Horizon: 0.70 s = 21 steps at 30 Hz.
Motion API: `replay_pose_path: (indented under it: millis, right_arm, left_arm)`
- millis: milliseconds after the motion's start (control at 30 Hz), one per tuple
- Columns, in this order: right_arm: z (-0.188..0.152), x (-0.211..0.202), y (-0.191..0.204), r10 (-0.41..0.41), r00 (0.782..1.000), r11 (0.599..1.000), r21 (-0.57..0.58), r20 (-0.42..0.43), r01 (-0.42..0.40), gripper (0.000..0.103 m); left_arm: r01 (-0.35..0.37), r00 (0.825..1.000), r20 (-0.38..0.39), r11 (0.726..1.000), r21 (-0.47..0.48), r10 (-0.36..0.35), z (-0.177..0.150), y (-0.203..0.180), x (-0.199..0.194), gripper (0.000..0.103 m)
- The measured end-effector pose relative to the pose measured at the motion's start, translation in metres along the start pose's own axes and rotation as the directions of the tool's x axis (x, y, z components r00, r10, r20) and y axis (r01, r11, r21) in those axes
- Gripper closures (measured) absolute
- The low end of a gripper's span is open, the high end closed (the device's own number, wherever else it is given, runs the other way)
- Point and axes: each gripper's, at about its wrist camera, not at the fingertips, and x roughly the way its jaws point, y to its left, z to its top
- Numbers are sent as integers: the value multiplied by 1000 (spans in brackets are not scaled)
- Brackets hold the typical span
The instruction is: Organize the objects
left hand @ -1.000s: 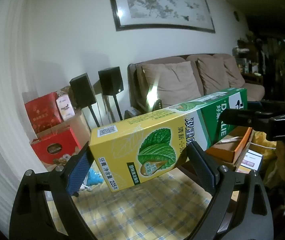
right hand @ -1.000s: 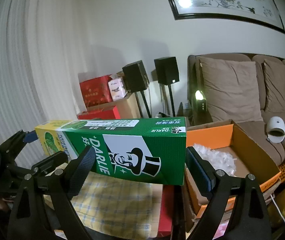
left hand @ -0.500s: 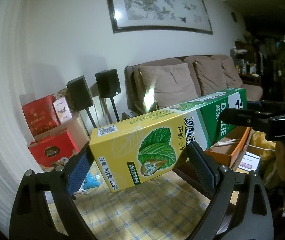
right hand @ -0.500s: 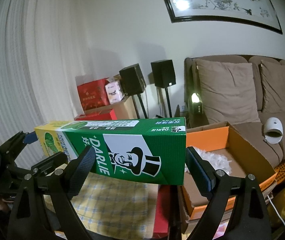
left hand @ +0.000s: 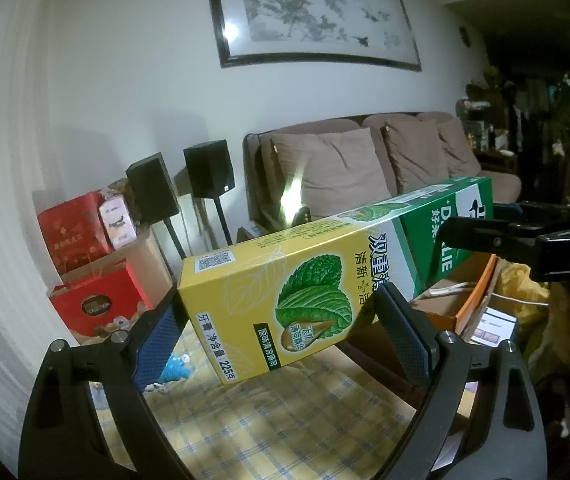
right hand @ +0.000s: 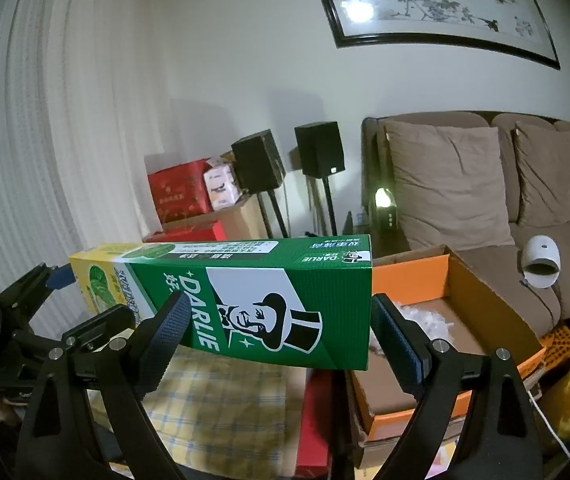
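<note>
**Carton held at both ends, above the cloth**

**Left wrist view**

- Change: against the view a second ago, the speakers (left hand: pixel 181 184), red bags (left hand: pixel 85 264) and sofa (left hand: pixel 365 168) sit slightly lower and further right in frame. The carton (left hand: pixel 305 292) keeps its place between the fingers. Judgement: the carry is nearly at a standstill; placement is not yet begun.
- Claw state: the left gripper (left hand: pixel 281 336) is clenched on the yellow end of the carton. The blue left pad touches the end face; the right pad presses the printed front.
- Pose: the gripper points slightly downward, over the checked cloth (left hand: pixel 277 420). The carton runs up and to the right, away from the camera.
- The right gripper (left hand: pixel 525 240) appears at the right edge, reaching in at the green end of the carton.

**Right wrist view**

- Change: the background shifts a little; the carton (right hand: pixel 269 300) does not move in the fingers.
- Claw state: the right gripper (right hand: pixel 277 332) grasps the green end, jaws wide, pads on both sides.
- Pose: slightly downward. The left gripper (right hand: pixel 57 276) shows at the left, on the yellow end.
- Location: the carton hangs clear of the cloth (right hand: pixel 221 408), just beside the open orange box (right hand: pixel 485 312). Judgement: this box is a likely destination.
</note>
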Motion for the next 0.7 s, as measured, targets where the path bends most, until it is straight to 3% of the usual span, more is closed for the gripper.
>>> replay_pose_path:
  millis: [700]
  right_arm:
    - [3, -5, -14, -11, 1000, 1000, 0, 0, 11, 11]
  left_arm:
    - [8, 1000, -3, 1000, 7, -8, 2, -12, 4, 11]
